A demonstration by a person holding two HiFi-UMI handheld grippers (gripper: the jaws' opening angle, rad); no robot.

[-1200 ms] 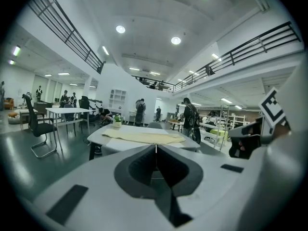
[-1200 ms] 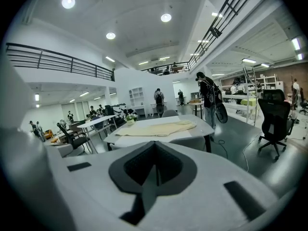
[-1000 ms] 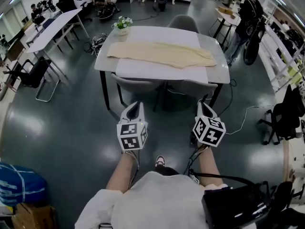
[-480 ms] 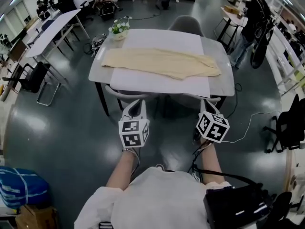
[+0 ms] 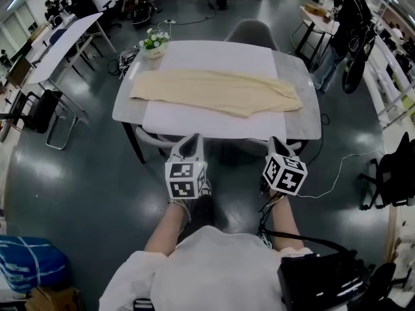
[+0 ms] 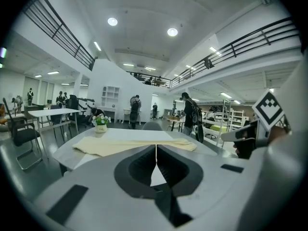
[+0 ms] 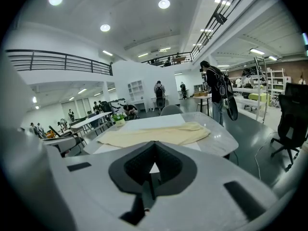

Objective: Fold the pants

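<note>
head view
- pants [image 5: 217,91]: cream, spread flat and lengthwise over white sheet [image 5: 214,56] on grey table [image 5: 306,116]
- plant pot [image 5: 154,43]: far left corner of table, just beside left end of pants
- chair [image 5: 249,30]: grey, at far side of table
- left gripper [image 5: 192,141]: short of near table edge, well apart from pants
- right gripper [image 5: 276,142]: alongside the left one, also short of near edge, clear of cloth

left gripper view
- jaws: pressed together tip to tip, gripping nothing
- pants: ahead beyond the tips, lying on tabletop, untouched
- marker cube [image 6: 268,107]: on right gripper, at right edge

right gripper view
- jaws: tips met, gripping nothing
- pants: ahead on table, flat
- person [image 7: 216,93]: standing with backpack, right of table and beyond it
</note>
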